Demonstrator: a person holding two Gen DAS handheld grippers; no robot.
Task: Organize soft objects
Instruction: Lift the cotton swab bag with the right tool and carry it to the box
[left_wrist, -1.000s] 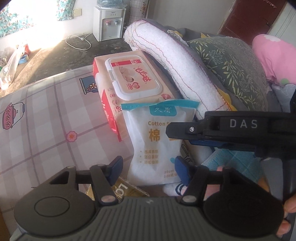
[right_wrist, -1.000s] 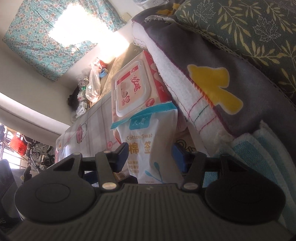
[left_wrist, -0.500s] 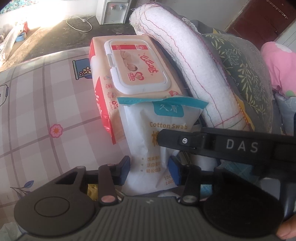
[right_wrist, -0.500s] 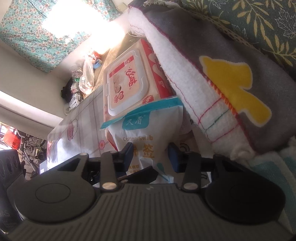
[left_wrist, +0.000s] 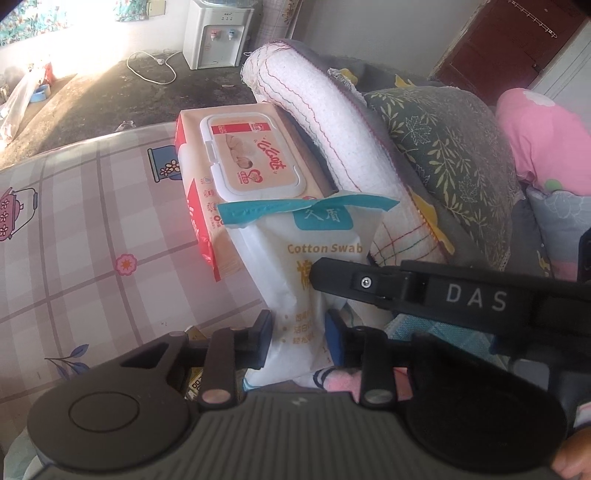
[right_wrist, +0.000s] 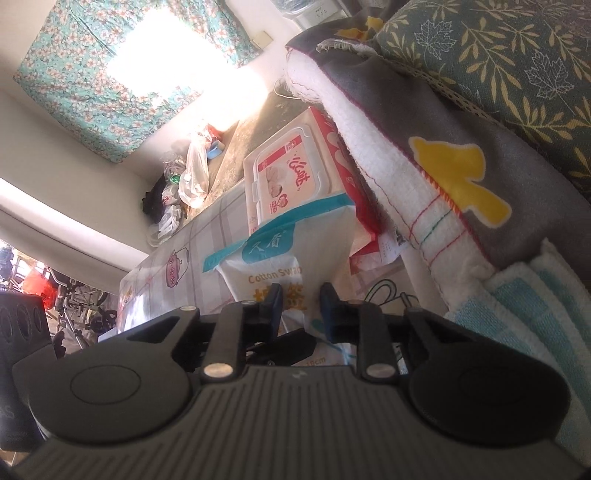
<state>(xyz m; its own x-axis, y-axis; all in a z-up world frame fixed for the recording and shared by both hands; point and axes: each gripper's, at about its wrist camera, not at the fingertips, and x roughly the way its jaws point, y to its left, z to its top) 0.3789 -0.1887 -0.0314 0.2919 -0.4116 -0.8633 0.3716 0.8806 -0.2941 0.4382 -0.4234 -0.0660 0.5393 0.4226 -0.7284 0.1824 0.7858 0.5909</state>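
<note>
In the left wrist view the left gripper (left_wrist: 298, 338) sits at the lower centre of the frame, its two blue-padded fingers clamped on the lower part of the cotton swab bag (left_wrist: 314, 258); its jaws have just been closing, and the white plastic now creases inward between them. The bag rises from the pads toward the middle of the frame, its teal top seal lying over the near edge of the wet wipes pack (left_wrist: 240, 162), which rests flat on the patterned tablecloth (left_wrist: 92, 229) above and left of the gripper. From the right edge a black finger of the right gripper (left_wrist: 388, 286) reaches across the bag just above the left gripper's pads.

In the right wrist view the right gripper (right_wrist: 301, 308) is at the lower centre, and its jaws have just been closing with the same bag (right_wrist: 291, 258) between them. Both pads press on the bag's sides at the printed lettering, so the bag is pinched there as well. The bag extends upward from the pads, its teal seal overlapping the wipes pack (right_wrist: 291, 173) above. To the right of the bag lies a rolled white blanket (right_wrist: 388, 155), and at the lower right a folded blue-and-white towel (right_wrist: 524, 295).
</note>
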